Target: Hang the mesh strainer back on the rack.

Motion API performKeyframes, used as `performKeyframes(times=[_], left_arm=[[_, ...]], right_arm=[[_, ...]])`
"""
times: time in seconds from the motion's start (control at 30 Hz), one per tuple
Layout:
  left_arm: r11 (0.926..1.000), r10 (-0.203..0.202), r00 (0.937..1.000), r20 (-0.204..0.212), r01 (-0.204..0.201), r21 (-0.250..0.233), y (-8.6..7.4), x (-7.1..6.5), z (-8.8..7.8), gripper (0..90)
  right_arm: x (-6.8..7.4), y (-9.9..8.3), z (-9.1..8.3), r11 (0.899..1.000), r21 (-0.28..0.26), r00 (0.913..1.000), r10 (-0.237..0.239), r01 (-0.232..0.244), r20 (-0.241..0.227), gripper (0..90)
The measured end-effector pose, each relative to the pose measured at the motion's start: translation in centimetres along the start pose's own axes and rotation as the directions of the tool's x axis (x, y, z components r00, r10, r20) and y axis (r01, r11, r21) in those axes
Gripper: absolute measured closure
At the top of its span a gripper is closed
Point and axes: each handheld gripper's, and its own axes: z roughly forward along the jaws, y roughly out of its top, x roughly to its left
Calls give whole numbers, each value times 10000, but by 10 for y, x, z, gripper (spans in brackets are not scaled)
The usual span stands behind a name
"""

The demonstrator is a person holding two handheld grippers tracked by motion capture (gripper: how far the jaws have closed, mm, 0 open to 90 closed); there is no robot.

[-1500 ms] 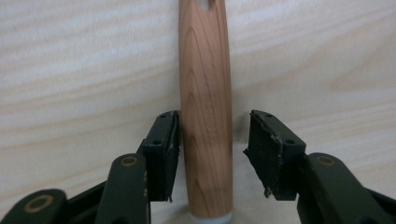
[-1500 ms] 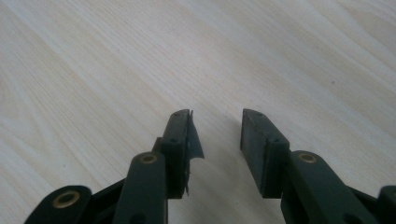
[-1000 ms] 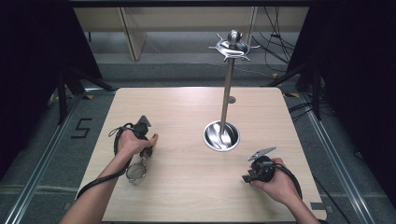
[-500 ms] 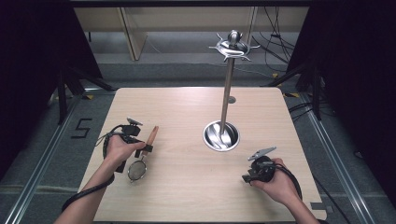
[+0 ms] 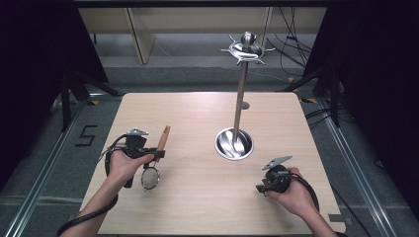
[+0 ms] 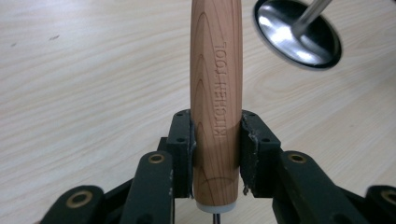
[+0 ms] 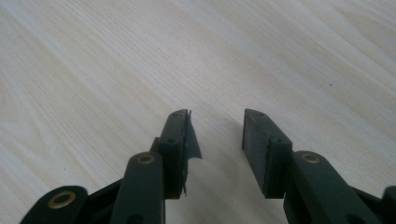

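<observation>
Nearest, at the lower right of the high view, the right gripper (image 5: 269, 174) rests low over the table (image 5: 207, 212); its jaws have just been opening and stand apart with nothing between them, only bare wood grain showing past them in the right gripper view. At the lower left of the high view the left gripper (image 5: 157, 154) is clenched on a small strainer (image 5: 157, 157), pads pressed on both sides of the wooden handle (image 6: 217, 93), low down close to the metal collar. The handle tip points toward the upper right, while the mesh bowl (image 5: 150, 177) hangs toward the near edge, just above the tabletop as far as I can tell. I judge the strainer light and stiff; the smooth round handle could twist in the pads, so a grip on the wood near the collar, as now, suits it, and the thin mesh should not be squeezed. Farther off, right of centre, stands a hanging rack (image 5: 240, 94) with a round steel base (image 5: 234, 143) and hooks at the top
</observation>
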Motion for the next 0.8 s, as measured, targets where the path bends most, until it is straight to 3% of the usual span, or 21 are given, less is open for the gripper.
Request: performKeyframes(times=[0.03,0.07,0.1,0.13,0.27,0.3,0.43,0.53,0.6,0.7,0.73,0.8], left_arm=[[9992,302,9993,214,-296,-264,2,-7,-2,674],[9992,302,9993,214,-296,-264,2,-7,-2,674],[9962,517,9978,404,-487,-721,2,-15,-3,674],[9962,517,9978,404,-487,-721,2,-15,-3,674],[9865,851,9939,707,-740,-1459,2,-30,-7,674],[9851,809,9934,819,-671,-1585,2,-33,-8,674],[9805,894,9920,886,-720,-1827,4,-38,-12,674],[9701,1099,9916,681,-921,-2246,7,-49,-17,674],[9677,1066,9922,644,-887,-2360,8,-53,-18,674],[9538,1270,9894,700,-1024,-2823,13,-63,-21,674],[9538,1270,9894,700,-1024,-2823,13,-63,-21,674],[9466,1382,9878,715,-1105,-3029,15,-68,-23,674]], right_arm=[[2,0,-1,9997,62,9998,220,-220,3,611],[0,0,-1,10000,-96,10000,7,-7,54,610],[0,0,-1,9999,-135,10000,7,-6,53,610],[0,0,-1,9999,-135,10000,7,-6,53,610],[1,0,-3,9996,-129,9996,264,-263,96,607],[0,0,-2,9997,-261,9999,25,-21,155,607],[1,0,-3,9994,-210,9996,278,-276,77,605],[1,0,-3,9990,-259,9993,358,-356,67,602],[0,1,-4,9989,-309,9994,349,-346,82,602],[0,0,-5,9987,-395,9994,331,-326,124,601],[0,0,-5,9987,-395,9994,331,-326,124,601],[-1,0,-6,9981,-509,9992,363,-355,147,600]])
